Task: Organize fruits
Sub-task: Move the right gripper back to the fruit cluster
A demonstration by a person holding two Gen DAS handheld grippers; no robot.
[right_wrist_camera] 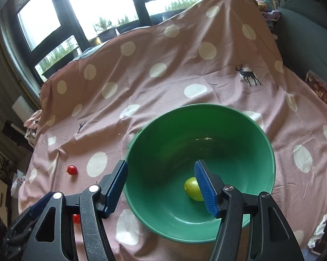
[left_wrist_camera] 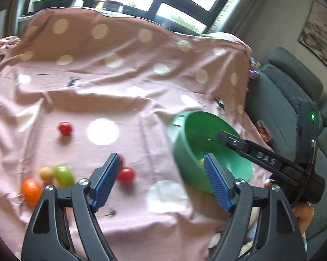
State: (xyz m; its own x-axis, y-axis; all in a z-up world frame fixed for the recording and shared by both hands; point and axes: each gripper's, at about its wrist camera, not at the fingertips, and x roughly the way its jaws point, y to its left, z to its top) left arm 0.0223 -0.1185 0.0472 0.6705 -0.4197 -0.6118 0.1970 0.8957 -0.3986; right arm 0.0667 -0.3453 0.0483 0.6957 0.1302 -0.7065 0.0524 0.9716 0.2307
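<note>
- The left gripper [left_wrist_camera: 162, 180] has its blue-padded jaws spread wide with nothing between them — it hangs over the pink dotted cloth [left_wrist_camera: 120, 82].
- The right gripper [right_wrist_camera: 161, 187] stands about half open, also empty, its jaws straddling the near rim of the green bowl [right_wrist_camera: 239, 126].
- A yellow-green fruit [right_wrist_camera: 191, 188] lies in the bowl's bottom, just beside the right-hand pad.
- Towards the cloth's near left corner sit an orange fruit [left_wrist_camera: 30, 190], a pale yellow one [left_wrist_camera: 46, 174] and a green one [left_wrist_camera: 64, 175], bunched together.
- A red fruit [left_wrist_camera: 126, 175] lies nearby; another red one [left_wrist_camera: 65, 128] sits farther in, well apart.
</note>
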